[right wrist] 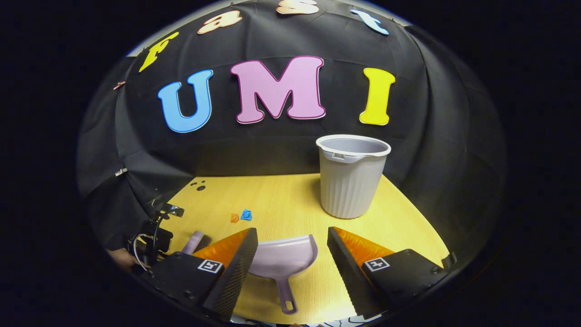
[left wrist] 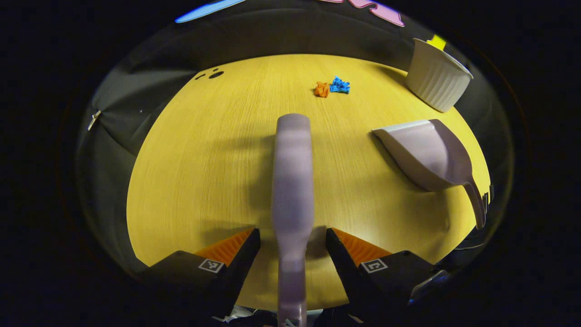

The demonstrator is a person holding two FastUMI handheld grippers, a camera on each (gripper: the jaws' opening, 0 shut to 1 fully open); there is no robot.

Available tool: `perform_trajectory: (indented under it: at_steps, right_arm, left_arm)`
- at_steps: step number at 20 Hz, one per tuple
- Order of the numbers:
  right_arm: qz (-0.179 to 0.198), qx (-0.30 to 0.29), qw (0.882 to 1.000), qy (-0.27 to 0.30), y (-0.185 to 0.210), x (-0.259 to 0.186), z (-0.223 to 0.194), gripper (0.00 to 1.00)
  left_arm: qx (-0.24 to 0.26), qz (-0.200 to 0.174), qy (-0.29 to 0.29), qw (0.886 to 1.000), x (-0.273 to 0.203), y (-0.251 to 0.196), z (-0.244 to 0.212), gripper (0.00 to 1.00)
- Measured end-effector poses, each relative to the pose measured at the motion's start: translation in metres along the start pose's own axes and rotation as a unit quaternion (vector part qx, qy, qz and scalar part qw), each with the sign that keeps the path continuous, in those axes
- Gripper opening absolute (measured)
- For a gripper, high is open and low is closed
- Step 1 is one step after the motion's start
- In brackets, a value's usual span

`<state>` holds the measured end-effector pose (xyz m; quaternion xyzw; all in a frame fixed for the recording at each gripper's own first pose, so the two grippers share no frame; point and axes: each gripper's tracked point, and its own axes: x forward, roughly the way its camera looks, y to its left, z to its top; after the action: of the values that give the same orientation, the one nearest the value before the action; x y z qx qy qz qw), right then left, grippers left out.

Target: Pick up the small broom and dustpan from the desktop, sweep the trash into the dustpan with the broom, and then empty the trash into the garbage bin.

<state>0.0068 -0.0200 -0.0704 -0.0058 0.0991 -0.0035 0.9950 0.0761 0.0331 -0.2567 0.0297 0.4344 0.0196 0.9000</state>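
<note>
The pale lilac plastic broom (left wrist: 292, 190) lies on the yellow wood-grain desktop (left wrist: 204, 159), its long axis running straight out between the left gripper (left wrist: 292, 243) fingers, which stand wide and clear of it. The lilac plastic dustpan (right wrist: 283, 256) lies just ahead of the right gripper (right wrist: 290, 252), handle toward it, jaws wide. Each gripper faces its own tool.

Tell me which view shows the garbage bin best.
The right gripper view: the garbage bin stands whole and upright on the desktop, with its open rim and ribbed wall plain, beyond the dustpan. In the left gripper view the bin sits small and tilted by distortion at the upper right edge.
</note>
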Motion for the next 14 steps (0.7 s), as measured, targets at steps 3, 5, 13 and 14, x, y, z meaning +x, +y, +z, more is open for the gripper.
perform_trajectory:
  at_steps: [3, 5, 13, 14]
  right_arm:
    - [-0.009, 0.009, 1.000, 0.006, -0.006, 0.004, -0.003, 0.96]
    - [-0.013, 0.015, 1.000, 0.017, -0.007, 0.007, -0.008, 0.96]
    - [-0.012, 0.019, 0.996, 0.083, 0.000, 0.016, -0.038, 0.98]
    - [-0.009, 0.020, 0.995, 0.097, 0.003, 0.017, -0.045, 0.99]
  left_arm:
    - [0.003, -0.007, 0.010, 1.000, 0.004, -0.004, 0.005, 0.88]
    - [0.011, -0.011, 0.017, 1.000, 0.005, -0.006, 0.007, 0.81]
    - [0.016, -0.017, -0.001, 1.000, 0.006, -0.001, 0.012, 0.37]
    - [0.015, -0.020, -0.010, 1.000, 0.006, 0.000, 0.013, 0.36]
